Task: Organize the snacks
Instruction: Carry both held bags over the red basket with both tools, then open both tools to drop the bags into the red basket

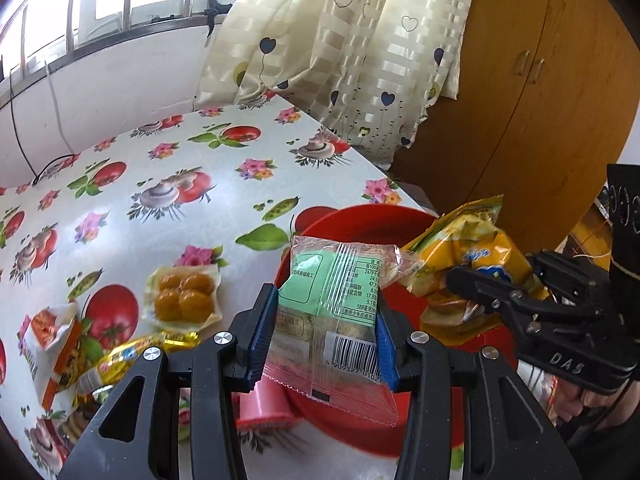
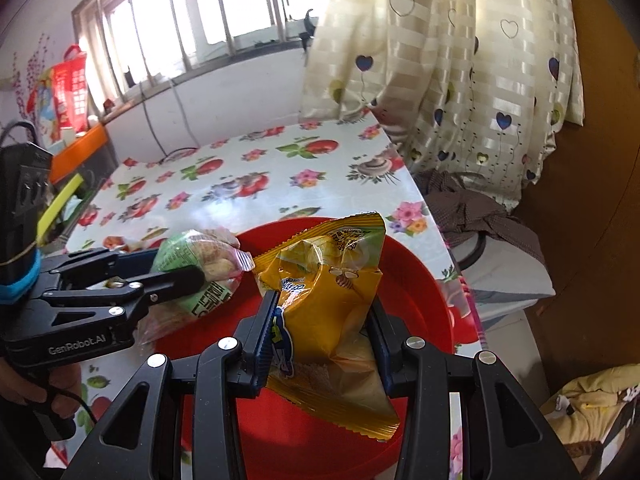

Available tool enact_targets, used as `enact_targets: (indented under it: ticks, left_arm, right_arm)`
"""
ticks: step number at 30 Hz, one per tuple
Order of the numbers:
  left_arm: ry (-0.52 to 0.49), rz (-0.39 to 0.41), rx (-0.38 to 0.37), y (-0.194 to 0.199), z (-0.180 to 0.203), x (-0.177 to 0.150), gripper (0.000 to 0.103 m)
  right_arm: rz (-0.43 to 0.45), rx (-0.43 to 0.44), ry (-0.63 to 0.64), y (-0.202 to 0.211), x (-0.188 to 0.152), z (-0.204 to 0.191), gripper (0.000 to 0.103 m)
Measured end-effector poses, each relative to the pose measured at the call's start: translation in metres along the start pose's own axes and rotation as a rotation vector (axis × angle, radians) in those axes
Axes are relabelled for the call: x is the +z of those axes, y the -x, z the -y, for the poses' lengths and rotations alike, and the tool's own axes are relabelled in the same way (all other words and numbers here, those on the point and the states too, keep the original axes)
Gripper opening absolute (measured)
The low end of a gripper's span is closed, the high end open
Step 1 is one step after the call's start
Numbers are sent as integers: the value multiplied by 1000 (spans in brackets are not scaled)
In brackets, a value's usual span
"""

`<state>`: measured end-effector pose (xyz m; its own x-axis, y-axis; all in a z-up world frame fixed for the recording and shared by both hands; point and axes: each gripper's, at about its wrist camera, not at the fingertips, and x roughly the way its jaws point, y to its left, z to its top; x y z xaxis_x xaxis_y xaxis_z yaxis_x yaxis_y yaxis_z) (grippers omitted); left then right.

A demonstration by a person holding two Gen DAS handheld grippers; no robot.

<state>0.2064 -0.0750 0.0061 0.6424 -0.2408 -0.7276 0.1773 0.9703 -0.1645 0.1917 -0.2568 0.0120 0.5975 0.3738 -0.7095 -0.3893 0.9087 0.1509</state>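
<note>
Two grippers — the left (image 1: 324,332) and the right (image 2: 324,340) — each hold one packet: a green packet (image 1: 336,300) and a yellow packet (image 2: 324,320).

One red bowl (image 2: 416,280) sits at the table's (image 1: 160,184) right edge.

Near the front left of the table lie more snacks: one clear pack (image 1: 183,298) showing four round yellow pieces, one orange-and-white packet (image 1: 56,344), one gold-wrapped snack (image 1: 136,354) and one pink item (image 1: 266,404) — others at the front left corner are too hidden to count.

One curtain (image 1: 352,48); one wooden cupboard (image 1: 532,100) with two handles.
</note>
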Motion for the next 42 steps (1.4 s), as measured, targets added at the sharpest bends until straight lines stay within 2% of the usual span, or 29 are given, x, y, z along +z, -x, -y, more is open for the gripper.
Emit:
enact_targets:
  ticks: [4,7,10,15,19,24,35,36,40,42]
  left_arm:
    - [-24,11,16,-3,8,5,46]
    - [-24,14,-25,-3,12,6,46]
    - [-71,21,-13,-6,23,6,46]
    - [-56,-43,5,-30,21,4,46]
    - [-11,-94,-25,-45,16,1,46]
    - [-2,-66,-47,-41,18,1,49]
    - [47,-17,-58,-10,15,-6,49]
    - [50,-22,-47,-8,14,-8,49]
    - [47,-39,-52,-6,14,-15,49]
    - [43,-44,-71,-5,15,-17,41]
  right_arm:
    - [-15,-14,-4,-9,1,5,38]
    - [-20,-19,-11,-12,1,9,38]
    - [-30,-25,-19,-15,2,13,39]
    - [-52,-28,-19,-23,1,16,40]
    - [-67,-31,-17,-23,0,18,45]
    - [-52,-46,-21,-13,-3,20,50]
    - [-20,-51,-41,21,-17,23,51]
    - [-22,-53,-44,21,-18,23,50]
    - [-63,-63,-46,8,-21,23,30]
    - [-64,-44,-42,4,-20,21,30]
